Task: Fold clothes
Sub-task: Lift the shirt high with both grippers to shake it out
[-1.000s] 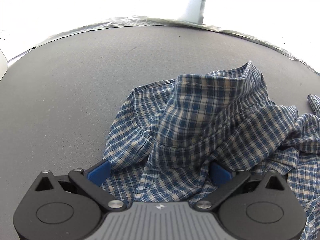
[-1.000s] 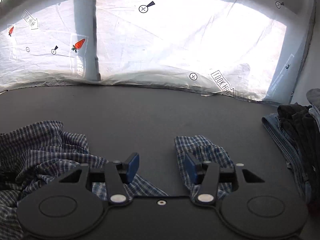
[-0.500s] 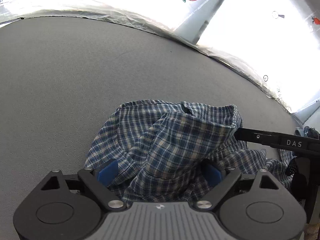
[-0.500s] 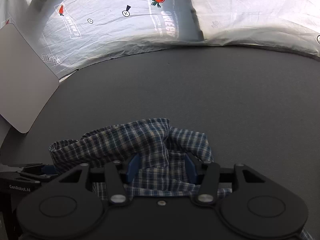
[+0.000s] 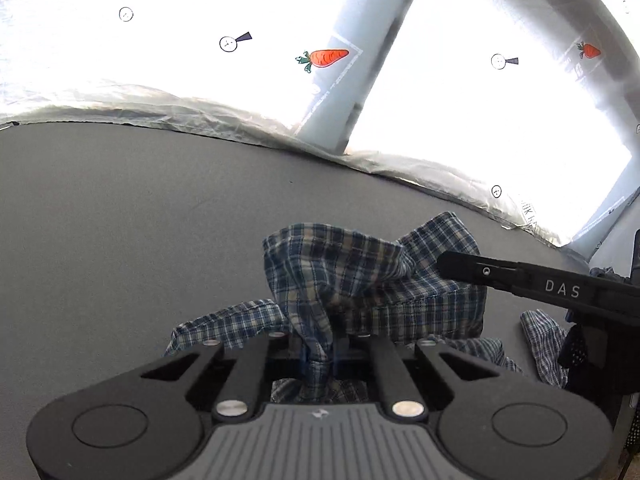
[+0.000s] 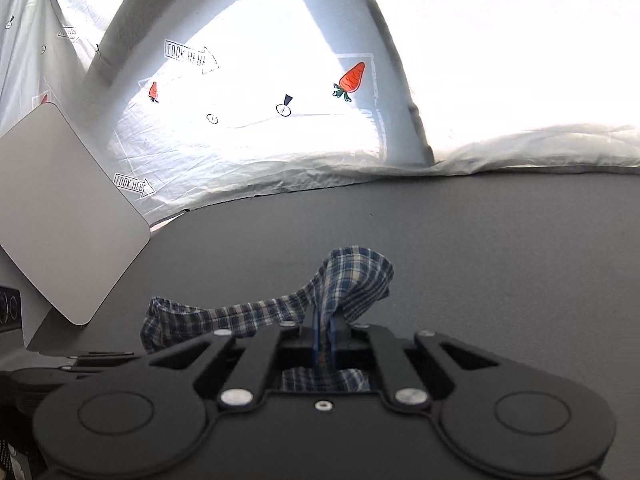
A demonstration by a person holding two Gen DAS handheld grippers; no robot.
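The left gripper (image 5: 320, 354) is closing, a bunch of the blue plaid shirt (image 5: 372, 280) pinched between its jaws; the cloth rises ahead of it and sags to the grey table (image 5: 120, 220) on both sides. The right gripper (image 6: 324, 340) is clamped on another fold of this one shirt (image 6: 352, 276), which trails off to its left. In the left view its finger reads "DAS". Three carrots and two "LOOK HERE" arrows mark the white sheet (image 6: 248, 92) beyond.
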